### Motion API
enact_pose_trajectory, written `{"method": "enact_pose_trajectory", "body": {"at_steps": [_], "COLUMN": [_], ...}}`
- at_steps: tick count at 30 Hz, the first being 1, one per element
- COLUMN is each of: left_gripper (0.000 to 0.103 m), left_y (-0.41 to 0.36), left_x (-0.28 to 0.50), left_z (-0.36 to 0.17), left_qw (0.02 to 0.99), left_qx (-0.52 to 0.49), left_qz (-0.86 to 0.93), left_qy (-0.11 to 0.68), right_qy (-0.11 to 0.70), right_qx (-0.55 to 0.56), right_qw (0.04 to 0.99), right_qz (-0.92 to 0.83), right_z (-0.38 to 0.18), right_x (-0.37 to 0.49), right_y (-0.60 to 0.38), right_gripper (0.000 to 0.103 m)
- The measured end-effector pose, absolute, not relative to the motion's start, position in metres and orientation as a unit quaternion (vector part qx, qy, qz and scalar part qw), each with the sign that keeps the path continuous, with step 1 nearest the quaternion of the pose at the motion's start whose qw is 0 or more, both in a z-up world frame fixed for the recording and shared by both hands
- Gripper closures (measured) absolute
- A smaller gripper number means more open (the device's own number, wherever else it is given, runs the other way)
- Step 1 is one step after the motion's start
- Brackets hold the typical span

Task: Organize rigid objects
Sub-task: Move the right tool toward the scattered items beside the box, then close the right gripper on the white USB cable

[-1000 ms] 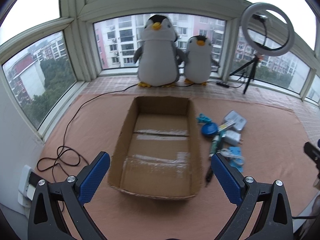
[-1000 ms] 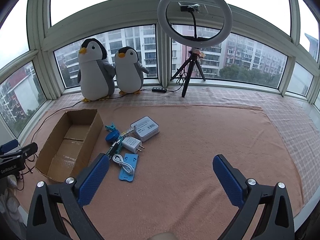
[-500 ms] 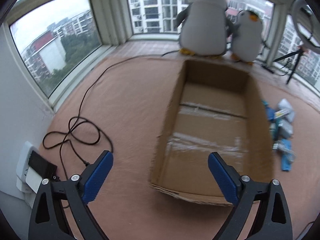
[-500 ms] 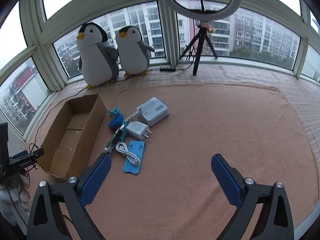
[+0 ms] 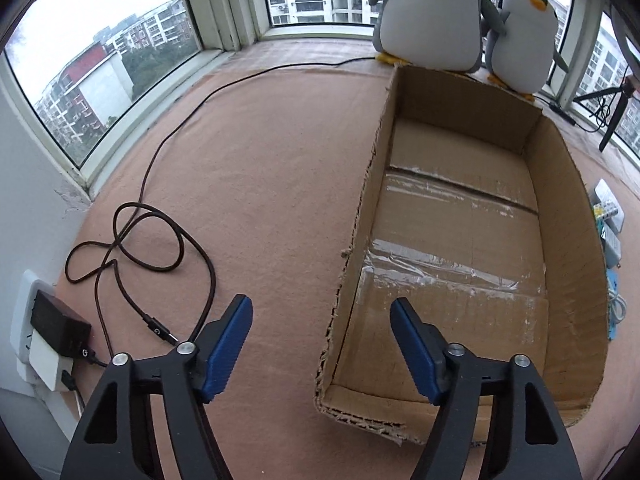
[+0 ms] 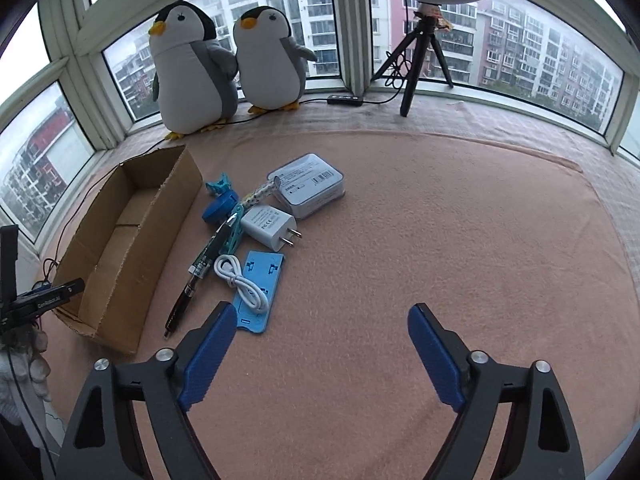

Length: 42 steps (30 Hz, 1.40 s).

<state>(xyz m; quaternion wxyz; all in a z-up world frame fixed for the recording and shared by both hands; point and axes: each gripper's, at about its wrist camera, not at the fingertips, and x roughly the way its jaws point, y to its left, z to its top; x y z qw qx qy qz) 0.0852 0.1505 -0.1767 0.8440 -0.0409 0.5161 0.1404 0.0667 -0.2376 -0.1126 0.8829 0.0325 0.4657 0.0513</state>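
While both grippers hang over the pink blanket (image 6: 420, 216), here's the rundown:

Left gripper (image 5: 321, 316): fingers spread apart, nothing between them, straddling the near left wall of the cardboard box (image 5: 568, 216).
Right gripper (image 6: 322, 322): fingers wide apart too, gripping nothing, over bare blanket just right of the pile.
Box: open top, only taped flaps showing inside, sitting left of the pile.
Pile: grey case (image 6: 307, 184), white charger (image 6: 269, 227), blue phone stand (image 6: 260, 288) with a coiled white cable (image 6: 240, 284) on it, dark pen (image 6: 196, 276), blue clip (image 6: 219, 207), all bunched together just beside the box's right wall.
Background: two plush penguins (image 6: 192, 68) on the sill, tripod (image 6: 418, 56) to their right.
Left side: black cord (image 5: 160, 216) looping toward a wall plug (image 5: 60, 328).
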Motion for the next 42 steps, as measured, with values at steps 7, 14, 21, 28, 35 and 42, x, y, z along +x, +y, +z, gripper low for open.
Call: {"method": "enact_pose_trajectory", "body": {"at_steps": [7, 14, 21, 28, 35, 42], "left_gripper": [0.045, 0.059, 0.064, 0.064, 0.064, 0.064], "left_y": [0.149, 0.145, 0.142, 0.141, 0.142, 0.143], "left_x": [0.089, 0.092, 0.092, 0.091, 0.090, 0.090], "left_z": [-0.187, -0.186, -0.186, -0.186, -0.186, -0.185], "left_qw": [0.836, 0.839, 0.841, 0.843, 0.843, 0.844], "left_qx": [-0.038, -0.030, -0.028, -0.031, -0.034, -0.036], "left_qz": [0.140, 0.137, 0.134, 0.136, 0.136, 0.137], "left_qy": [0.529, 0.526, 0.523, 0.520, 0.519, 0.518], "right_qy": [0.465, 0.476, 0.505, 0.533, 0.543, 0.545], "right_qx": [0.016, -0.056, -0.120, -0.143, -0.163, -0.170], "right_qw": [0.882, 0.867, 0.830, 0.804, 0.791, 0.787], "right_qz": [0.079, 0.135, 0.201, 0.222, 0.231, 0.234], "right_z": [-0.111, -0.118, -0.140, -0.162, -0.175, -0.176], "right_x": [0.078, 0.093, 0.109, 0.126, 0.136, 0.142], "right_y": [-0.230, -0.196, -0.162, -0.147, -0.133, -0.129], "right_gripper": [0.029, 0.030, 0.044, 0.061, 0.068, 0.078]}}
